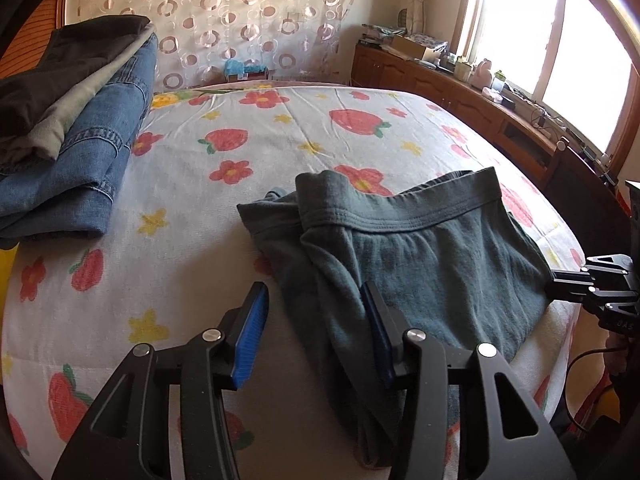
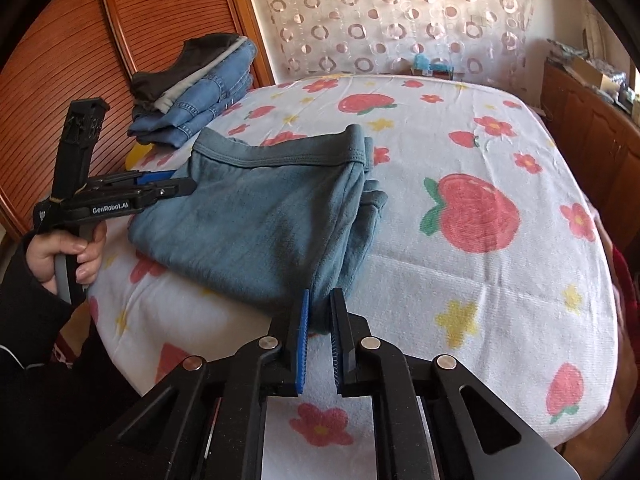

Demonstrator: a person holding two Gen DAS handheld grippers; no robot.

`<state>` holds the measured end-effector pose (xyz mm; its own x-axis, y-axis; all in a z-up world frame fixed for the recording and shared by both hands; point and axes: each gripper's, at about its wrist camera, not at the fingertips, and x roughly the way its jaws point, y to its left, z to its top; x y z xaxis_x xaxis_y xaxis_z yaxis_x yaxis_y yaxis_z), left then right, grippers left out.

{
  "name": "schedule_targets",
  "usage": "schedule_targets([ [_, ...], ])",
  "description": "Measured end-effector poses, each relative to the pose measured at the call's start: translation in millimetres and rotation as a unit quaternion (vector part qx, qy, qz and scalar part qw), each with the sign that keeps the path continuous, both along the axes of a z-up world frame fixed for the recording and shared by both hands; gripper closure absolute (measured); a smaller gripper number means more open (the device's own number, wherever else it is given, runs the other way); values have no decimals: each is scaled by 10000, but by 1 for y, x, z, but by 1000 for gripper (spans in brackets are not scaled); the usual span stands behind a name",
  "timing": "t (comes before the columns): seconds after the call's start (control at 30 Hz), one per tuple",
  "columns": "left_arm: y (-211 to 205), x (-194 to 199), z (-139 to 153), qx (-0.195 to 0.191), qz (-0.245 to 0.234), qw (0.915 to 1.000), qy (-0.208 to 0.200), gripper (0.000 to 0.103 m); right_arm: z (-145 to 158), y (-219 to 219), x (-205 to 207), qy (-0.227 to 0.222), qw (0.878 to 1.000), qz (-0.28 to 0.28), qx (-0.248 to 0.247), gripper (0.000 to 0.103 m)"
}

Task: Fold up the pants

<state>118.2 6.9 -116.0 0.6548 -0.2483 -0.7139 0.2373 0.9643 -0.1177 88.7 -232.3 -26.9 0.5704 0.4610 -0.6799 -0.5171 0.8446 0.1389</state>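
Observation:
Grey-teal pants (image 1: 420, 264) lie folded on the strawberry-print bed sheet (image 1: 224, 168), waistband toward the far side. My left gripper (image 1: 313, 288) is open over their left edge. One finger rests on the cloth, the blue pad (image 1: 252, 332) stands over bare sheet, and the edge lies loose between them. In the right wrist view the pants (image 2: 260, 220) reach down to my right gripper (image 2: 322, 294), which is shut on their near corner. The left gripper (image 2: 182, 180) shows there at the pants' left side, held by a hand (image 2: 68, 256). The right gripper (image 1: 554, 282) touches the pants' right edge.
A stack of folded clothes, jeans (image 1: 92, 152) under grey and dark items, sits at the bed's far left corner (image 2: 192, 92). A wooden cabinet (image 1: 480, 108) with clutter runs under the window on the right. A slatted wooden door (image 2: 80, 48) stands left of the bed.

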Motion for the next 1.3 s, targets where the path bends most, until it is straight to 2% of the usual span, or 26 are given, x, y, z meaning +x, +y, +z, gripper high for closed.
schedule_targets([
  [0.2, 0, 1, 0, 15, 43, 10000, -20, 48, 9, 5, -6, -208, 9998, -38, 36, 93],
  [0.27, 0, 1, -1, 18, 42, 10000, -26, 47, 12, 8, -4, -305, 9995, -58, 7, 82],
  [0.4, 0, 1, -1, 3, 45, 10000, -34, 47, 14, 15, 6, -422, 9989, -175, -127, 74],
  [0.47, 0, 1, -1, 8, 44, 10000, -36, 47, 11, 18, 14, -471, 9982, -278, -234, 62],
  [0.7, 0, 1, -1, 5, 45, 10000, -36, 47, -2, 29, 50, -204, 9985, -492, -90, 59],
  [0.87, 0, 1, -1, -29, 56, 10000, -23, 47, -3, 41, 64, -304, 9973, -631, -238, 58],
  [1.03, 4, 3, 2, -216, 114, 9997, 67, 47, -7, 43, 62, -464, 9967, -601, -277, 54],
  [1.3, 13, 16, 19, -536, 113, 9985, -44, 47, -10, 42, 62, -504, 9966, -594, -254, 53],
])
